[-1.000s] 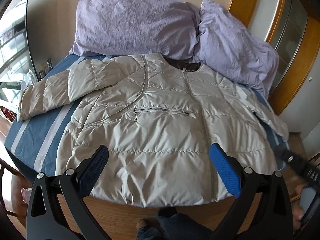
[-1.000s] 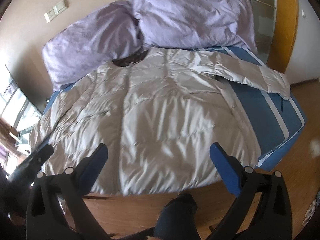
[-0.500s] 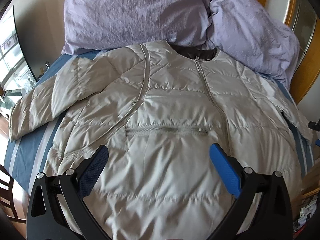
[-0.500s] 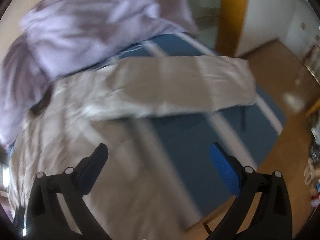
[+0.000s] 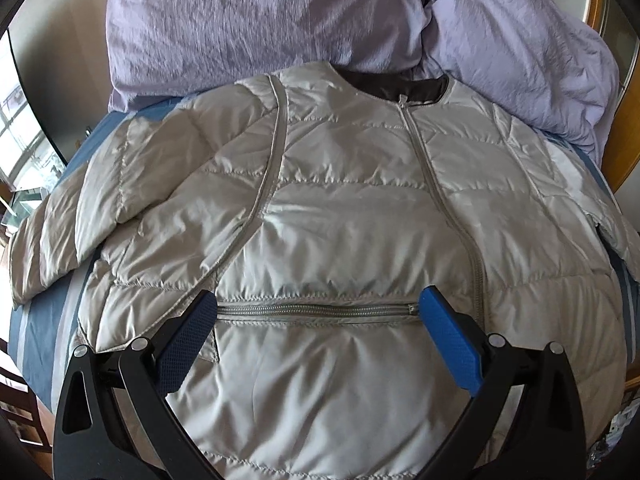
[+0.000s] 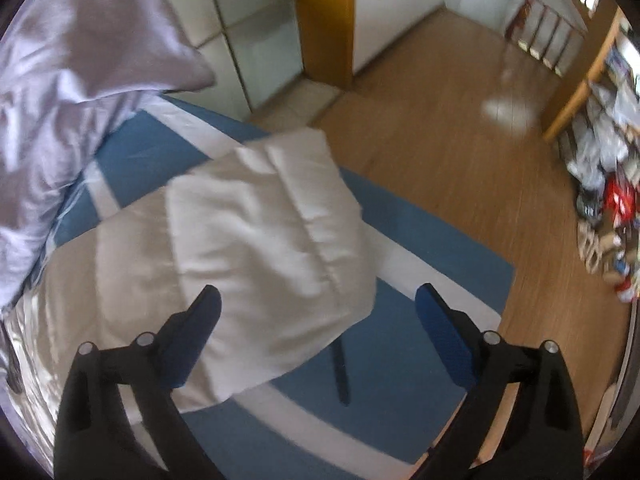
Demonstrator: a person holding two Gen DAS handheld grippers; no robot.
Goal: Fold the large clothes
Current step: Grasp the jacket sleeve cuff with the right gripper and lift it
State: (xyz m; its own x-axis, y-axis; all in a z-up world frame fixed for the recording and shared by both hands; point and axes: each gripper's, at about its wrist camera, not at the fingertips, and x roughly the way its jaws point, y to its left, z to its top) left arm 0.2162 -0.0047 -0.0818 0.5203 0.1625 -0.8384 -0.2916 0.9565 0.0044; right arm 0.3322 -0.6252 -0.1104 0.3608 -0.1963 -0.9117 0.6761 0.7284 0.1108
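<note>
A blue striped bed (image 5: 44,312) carries the pale quilted puffer jacket (image 5: 352,208), spread front-up, collar against lilac pillows (image 5: 256,20). It looks light, puffy and slick — likely to slide and spring back. The right sleeve (image 6: 256,248) lies out over the sheet; its cuff seems the best hold. The right gripper (image 6: 318,320) hovers there, jaws just narrowing, nothing gripped. The left gripper (image 5: 316,320) is apart above the chest zipper (image 5: 316,311).
</note>
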